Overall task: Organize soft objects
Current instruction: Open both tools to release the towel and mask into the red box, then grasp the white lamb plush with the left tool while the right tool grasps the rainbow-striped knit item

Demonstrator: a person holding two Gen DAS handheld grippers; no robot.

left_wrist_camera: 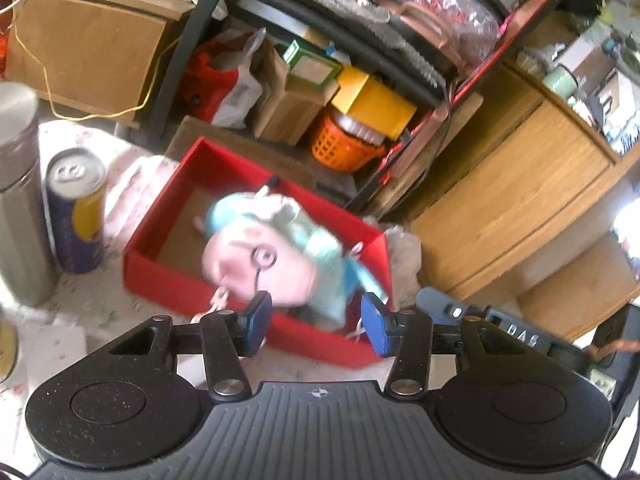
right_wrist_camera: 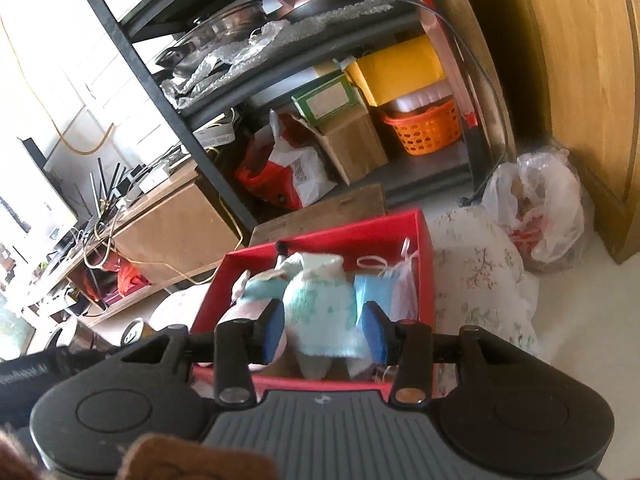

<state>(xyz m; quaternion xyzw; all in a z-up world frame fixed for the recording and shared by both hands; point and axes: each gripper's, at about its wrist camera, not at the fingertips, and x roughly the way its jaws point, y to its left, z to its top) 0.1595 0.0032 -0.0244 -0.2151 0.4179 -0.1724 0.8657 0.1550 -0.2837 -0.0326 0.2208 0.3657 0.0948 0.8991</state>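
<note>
Nearest in the left wrist view, the left gripper point(left_wrist_camera: 316, 322) stands with its blue pads well apart and nothing pressed between them. Just past the pads lies a pink plush toy point(left_wrist_camera: 260, 264) with round glasses and a light blue-green outfit, blurred, resting in the red box point(left_wrist_camera: 168, 276) and leaning toward its near wall. The box sits on a pale, speckled table point(left_wrist_camera: 80, 308). To the left of the box stands a blue and yellow drink can point(left_wrist_camera: 76, 212), and beside that a tall steel flask point(left_wrist_camera: 20, 196).

In the right wrist view, the right gripper point(right_wrist_camera: 323, 330) has its pads parted by a moderate gap; the toy's patterned body appears between them, but the pads do not seem to press on it. To the right of the toy, inside the same box, lie a folded light blue cloth point(right_wrist_camera: 370, 286) and a small pale pouch with strings point(right_wrist_camera: 404, 284). Outside the box on the right rests a floral pillow point(right_wrist_camera: 480, 280), and beyond it a plastic bag point(right_wrist_camera: 536, 216). Farther back stands a dark shelf unit point(right_wrist_camera: 224, 108) holding an orange basket point(right_wrist_camera: 424, 128) and cardboard boxes.
</note>
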